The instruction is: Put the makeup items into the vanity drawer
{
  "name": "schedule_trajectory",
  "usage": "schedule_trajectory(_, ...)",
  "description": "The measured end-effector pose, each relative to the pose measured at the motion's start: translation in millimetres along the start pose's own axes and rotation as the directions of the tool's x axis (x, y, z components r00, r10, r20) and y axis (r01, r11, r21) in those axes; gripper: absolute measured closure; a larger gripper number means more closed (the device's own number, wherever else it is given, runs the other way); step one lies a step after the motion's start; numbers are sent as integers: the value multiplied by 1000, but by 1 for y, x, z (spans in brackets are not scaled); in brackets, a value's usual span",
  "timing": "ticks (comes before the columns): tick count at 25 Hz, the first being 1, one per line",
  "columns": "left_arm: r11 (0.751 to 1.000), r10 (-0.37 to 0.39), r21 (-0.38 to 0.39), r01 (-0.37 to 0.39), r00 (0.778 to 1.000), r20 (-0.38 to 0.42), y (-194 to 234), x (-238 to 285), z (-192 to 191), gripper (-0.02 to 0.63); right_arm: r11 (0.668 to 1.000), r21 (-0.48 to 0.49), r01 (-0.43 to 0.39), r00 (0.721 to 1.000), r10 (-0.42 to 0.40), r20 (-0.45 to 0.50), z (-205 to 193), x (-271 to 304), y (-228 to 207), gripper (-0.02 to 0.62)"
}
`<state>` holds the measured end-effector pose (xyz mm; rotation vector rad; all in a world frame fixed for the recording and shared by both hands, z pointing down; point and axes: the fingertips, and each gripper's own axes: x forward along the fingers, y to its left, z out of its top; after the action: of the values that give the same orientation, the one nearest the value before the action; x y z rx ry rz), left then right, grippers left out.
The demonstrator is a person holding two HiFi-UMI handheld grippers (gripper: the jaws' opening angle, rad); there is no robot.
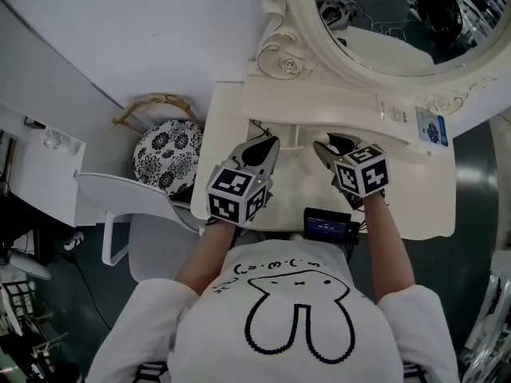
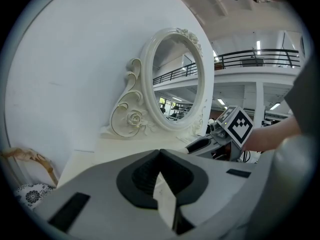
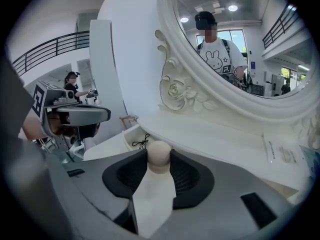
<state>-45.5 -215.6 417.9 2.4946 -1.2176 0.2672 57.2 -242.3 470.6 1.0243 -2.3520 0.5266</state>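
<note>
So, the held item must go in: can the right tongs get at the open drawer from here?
Probably yes. The right tongs, shut on the beige round-topped item, point toward the open drawer just ahead and below, with nothing between; the left tongs sit aside.

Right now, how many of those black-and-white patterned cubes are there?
2. One cube tops the left gripper, the other cube the right gripper, which holds a beige rounded item; a third in the mirror is only a reflection.

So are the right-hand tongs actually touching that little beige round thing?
Touching. The right gripper view shows the right tongs with their dark pads pressed against both sides of the beige round item, with no gap.
</note>
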Motion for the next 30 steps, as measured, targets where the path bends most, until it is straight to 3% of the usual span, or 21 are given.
schedule_trajectory(11, 998, 50, -31, -49, 999, 14, 28, -10, 2, 598, 995, -30, -93, 996, 93, 2, 22, 44, 35, 459)
schedule_trajectory(18, 995, 73, -63, -71, 997, 21, 40, -14, -1, 598, 992, -54, -110, 992, 106, -72, 9, 71, 48, 459)
schedule_trajectory(30, 992, 95, -88, -93, 995, 19, 53, -19, -6, 598, 987, -156, -35, 994, 19, -109, -1, 102, 39, 456)
